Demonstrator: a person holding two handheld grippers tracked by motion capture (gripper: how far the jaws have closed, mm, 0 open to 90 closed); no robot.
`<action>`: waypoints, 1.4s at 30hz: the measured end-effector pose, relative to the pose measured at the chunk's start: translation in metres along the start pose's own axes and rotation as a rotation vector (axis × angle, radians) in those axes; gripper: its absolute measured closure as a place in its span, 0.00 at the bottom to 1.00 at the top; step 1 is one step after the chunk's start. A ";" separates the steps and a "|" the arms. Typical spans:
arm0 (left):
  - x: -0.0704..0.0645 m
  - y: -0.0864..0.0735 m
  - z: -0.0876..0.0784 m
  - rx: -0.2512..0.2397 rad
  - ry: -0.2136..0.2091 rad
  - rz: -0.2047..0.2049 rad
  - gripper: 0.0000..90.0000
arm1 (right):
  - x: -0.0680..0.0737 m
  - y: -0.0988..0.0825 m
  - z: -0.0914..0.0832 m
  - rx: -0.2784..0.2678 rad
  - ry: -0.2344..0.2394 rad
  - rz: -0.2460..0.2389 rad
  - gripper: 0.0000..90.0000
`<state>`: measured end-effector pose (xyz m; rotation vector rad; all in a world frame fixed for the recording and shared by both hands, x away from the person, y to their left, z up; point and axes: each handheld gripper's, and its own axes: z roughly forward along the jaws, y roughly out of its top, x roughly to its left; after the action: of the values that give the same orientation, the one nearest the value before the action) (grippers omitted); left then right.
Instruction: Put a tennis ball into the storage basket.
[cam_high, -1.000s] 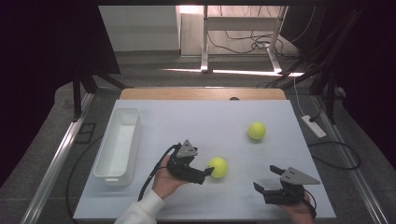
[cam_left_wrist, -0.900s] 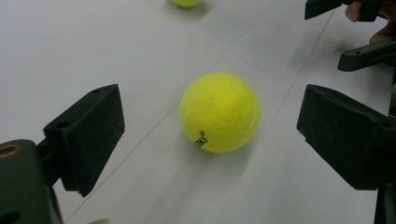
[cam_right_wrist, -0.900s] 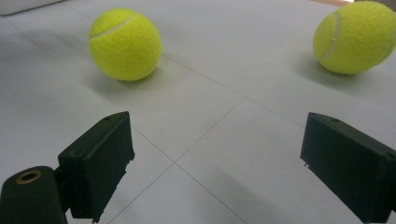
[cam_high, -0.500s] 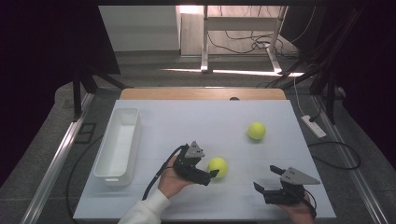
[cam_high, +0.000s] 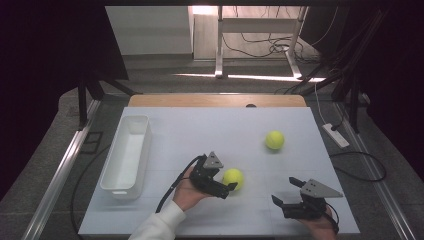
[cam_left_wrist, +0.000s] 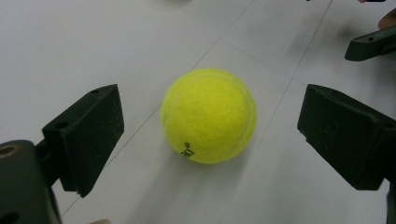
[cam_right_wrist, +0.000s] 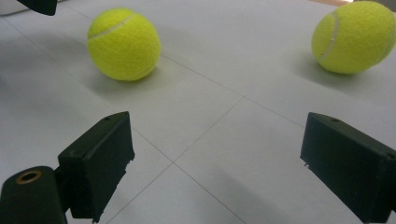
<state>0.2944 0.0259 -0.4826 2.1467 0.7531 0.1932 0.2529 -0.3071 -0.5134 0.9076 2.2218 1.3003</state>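
White worktop (cam_high: 200, 130) seen from above, gridded with faint seams; long white tray (cam_high: 127, 155) standing empty along its left side, well apart from everything else; two yellow tennis balls lying on the bare surface, apart from one another.

Nearer tennis ball (cam_high: 233, 178) resting toward the front middle of the worktop, felt-covered, printed with a small dark mark low on its side in the left gripper view (cam_left_wrist: 208, 115); farther tennis ball (cam_high: 274, 140) lying behind and to the right, untouched.

Left tool (cam_high: 224, 190) held low beside the nearer ball, jaws spread wide and holding nothing; ball sitting between the two black jaws in the left gripper view, roughly centred, a clear gap on either side, not yet touched.

Right tool (cam_high: 285, 195) resting near the front right edge, jaws likewise wide apart and empty; both balls lying ahead of it, well beyond its jaws.

Judged light, springy and hollow; fuzzy felt likely to give good friction against the jaws, so little risk of slipping; round shape free to roll at the slightest nudge from one jaw alone. Best taken across the widest part, both jaws meeting at mid-height on opposite sides; slightly more reach forward probably needed before closing.
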 end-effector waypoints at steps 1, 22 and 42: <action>0.000 0.000 0.001 0.000 -0.004 0.000 0.09 | 0.000 0.000 0.000 0.000 0.000 0.000 0.10; 0.001 0.004 0.017 0.047 -0.008 -0.004 0.09 | 0.000 0.000 0.000 0.002 0.000 0.003 0.10; 0.003 0.007 0.043 0.104 -0.015 -0.012 0.06 | 0.000 -0.001 0.000 -0.005 0.010 0.003 0.10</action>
<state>0.3165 -0.0043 -0.5054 2.2388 0.7833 0.1342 0.2527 -0.3077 -0.5141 0.9052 2.2249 1.3135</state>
